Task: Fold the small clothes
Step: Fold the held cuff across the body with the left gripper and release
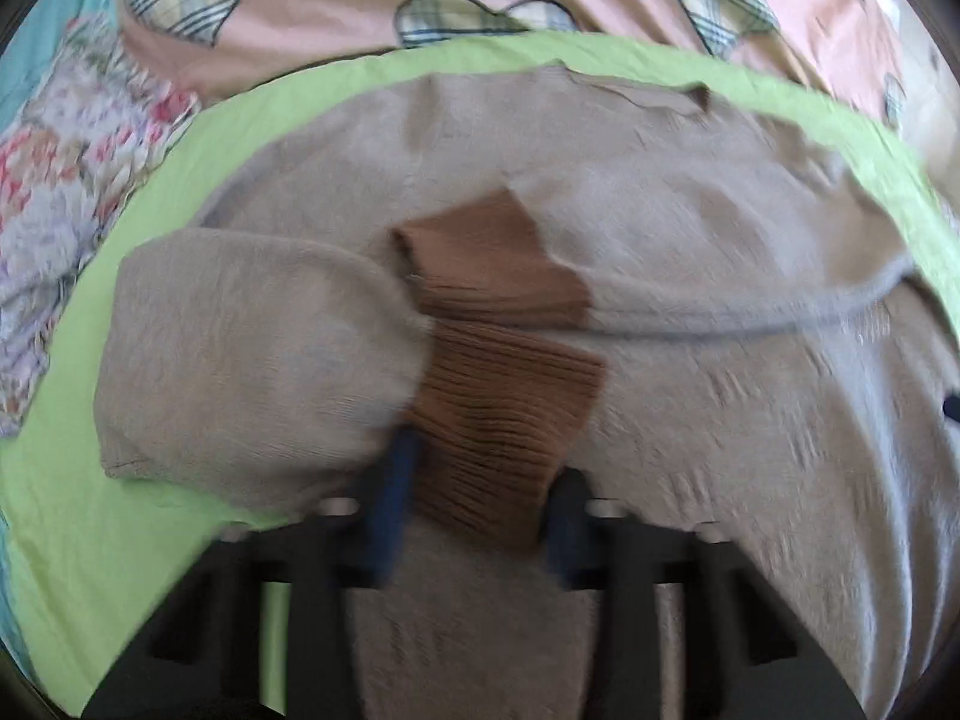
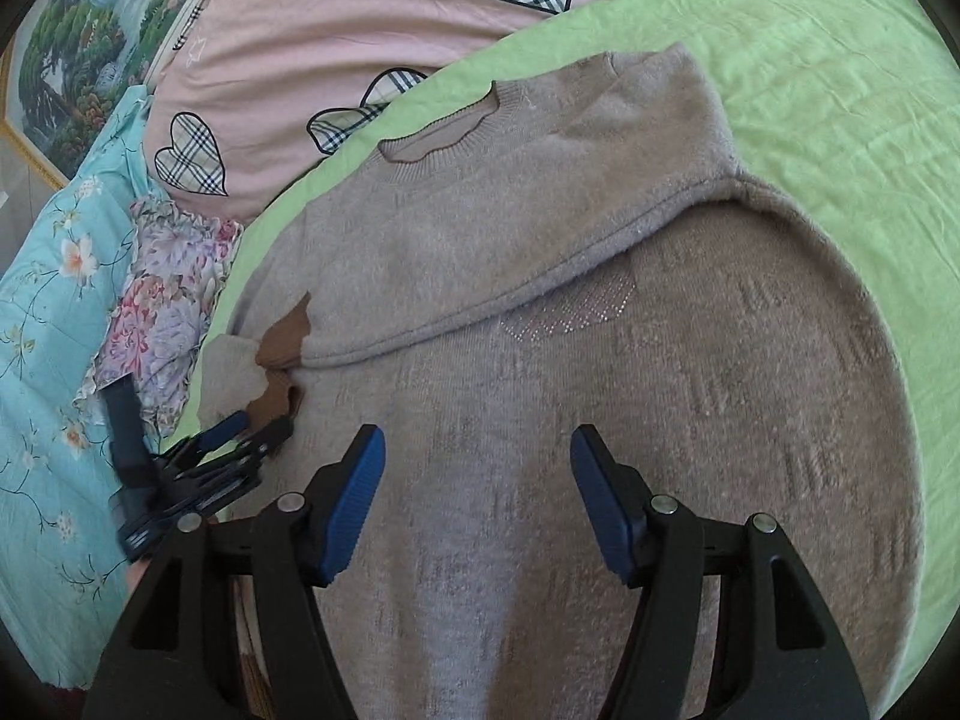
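Note:
A beige knit sweater (image 2: 540, 420) lies flat on a green sheet (image 2: 840, 90), collar at the far end. Both sleeves are folded across the chest, and their brown ribbed cuffs meet near the middle. The upper cuff (image 1: 492, 264) ends the right sleeve. The lower cuff (image 1: 504, 414) ends the left sleeve (image 1: 240, 372). My left gripper (image 1: 480, 498) straddles that lower cuff, which lies flat and unbunched between the parted jaws; the view is blurred. It also shows in the right wrist view, left gripper (image 2: 264, 423). My right gripper (image 2: 477, 462) hovers open over the sweater's body, holding nothing.
A pink duvet with plaid hearts (image 2: 300, 30) lies beyond the green sheet. A floral cloth (image 2: 174, 300) and a teal flowered cover (image 2: 48, 330) bunch up at the left. A framed landscape picture (image 2: 66, 60) stands at the far left.

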Available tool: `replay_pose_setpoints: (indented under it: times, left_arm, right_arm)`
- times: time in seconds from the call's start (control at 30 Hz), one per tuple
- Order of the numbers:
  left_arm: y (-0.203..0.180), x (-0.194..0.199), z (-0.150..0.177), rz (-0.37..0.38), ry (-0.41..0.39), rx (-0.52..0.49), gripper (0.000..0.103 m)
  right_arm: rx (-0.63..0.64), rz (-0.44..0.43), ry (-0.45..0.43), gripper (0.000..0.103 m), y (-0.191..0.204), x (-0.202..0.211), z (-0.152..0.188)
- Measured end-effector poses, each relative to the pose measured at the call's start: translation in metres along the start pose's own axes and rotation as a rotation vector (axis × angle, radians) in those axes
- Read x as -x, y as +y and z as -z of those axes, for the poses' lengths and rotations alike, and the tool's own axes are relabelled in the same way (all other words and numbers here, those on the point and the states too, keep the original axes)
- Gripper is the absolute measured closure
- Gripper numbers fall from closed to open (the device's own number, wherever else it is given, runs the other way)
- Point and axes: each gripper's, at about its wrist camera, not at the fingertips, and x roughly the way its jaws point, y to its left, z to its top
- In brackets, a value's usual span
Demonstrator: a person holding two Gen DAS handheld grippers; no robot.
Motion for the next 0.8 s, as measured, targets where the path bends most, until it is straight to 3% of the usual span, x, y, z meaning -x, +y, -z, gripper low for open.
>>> replay_pose_setpoints:
  times: [0.03,0.17,0.4,0.6,0.8]
  left_arm:
    - [0.009,0.003,-0.002,0.022,-0.007,0.034,0.096]
    - [0.036,0.036,-0.005,0.077,-0.096,0.137,0.097]
    - [0.031,0.104,-0.028,0.198,-0.248,0.168,0.097]
    - [-0.04,0.091,-0.072,0.31,-0.265,0.092,0.097]
    - [-0.134,0.028,-0.103,0.412,-0.169,0.006,0.097]
  right_arm:
    - [0.005,0.006,-0.002,0.038,0.0,0.001,0.001]
    - [0.014,0.013,-0.01,0.038,-0.001,0.003,0.003]
    - [0.012,-0.018,-0.024,0.038,-0.001,0.009,0.006]
    - [0.011,0.008,-0.095,0.038,-0.009,0.027,0.0]
    - [-0.045,0.04,-0.155,0.038,-0.036,0.043,-0.01]
